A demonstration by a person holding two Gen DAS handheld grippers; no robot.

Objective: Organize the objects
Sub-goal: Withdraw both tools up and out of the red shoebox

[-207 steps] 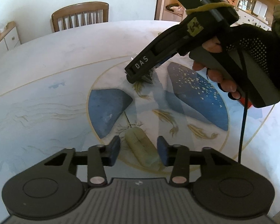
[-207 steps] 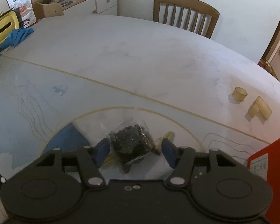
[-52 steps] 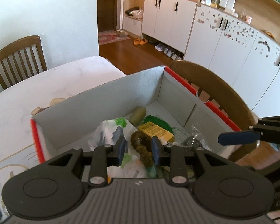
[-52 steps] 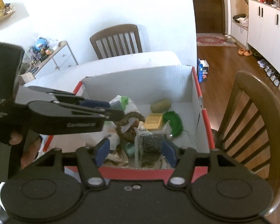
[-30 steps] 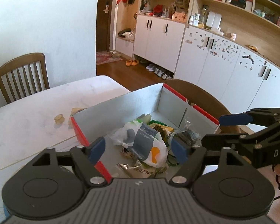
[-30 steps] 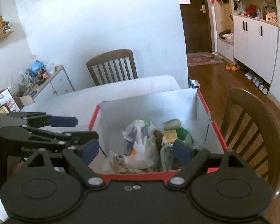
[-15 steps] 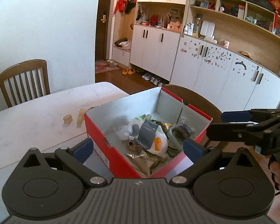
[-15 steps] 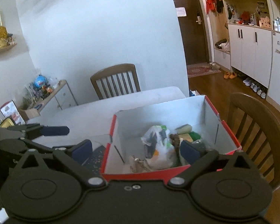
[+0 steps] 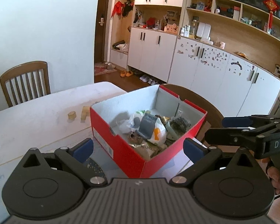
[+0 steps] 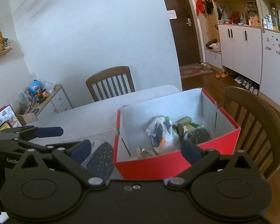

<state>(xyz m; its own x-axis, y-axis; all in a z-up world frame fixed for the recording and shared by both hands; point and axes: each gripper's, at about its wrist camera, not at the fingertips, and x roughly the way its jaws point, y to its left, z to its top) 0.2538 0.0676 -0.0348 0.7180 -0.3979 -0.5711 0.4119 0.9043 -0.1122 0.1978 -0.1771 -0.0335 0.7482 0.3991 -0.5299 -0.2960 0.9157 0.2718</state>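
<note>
A red cardboard box [image 9: 121, 149] with grey inner walls stands at the table's right end; it also shows in the right wrist view [image 10: 151, 165]. It holds a white plastic bag [image 9: 155, 128], a clear bag of dark bits [image 9: 181, 125] and several small items. My left gripper [image 9: 138, 147] is open wide and empty, raised and drawn back from the box. My right gripper [image 10: 134, 151] is open wide and empty, also back from the box. The right gripper shows at the right of the left wrist view [image 9: 237, 128], the left gripper at the left of the right wrist view [image 10: 44, 136].
Two pale wooden blocks [image 9: 78, 114] lie on the white table [image 9: 37, 123] behind the box. A wooden chair [image 10: 255, 128] stands close by the box's right side, another chair [image 9: 26, 83] at the far edge. White cabinets line the wall.
Both grippers let their items go into the box, opened wide, and pulled up and back from it; the box now looks smaller and lower in both views.
</note>
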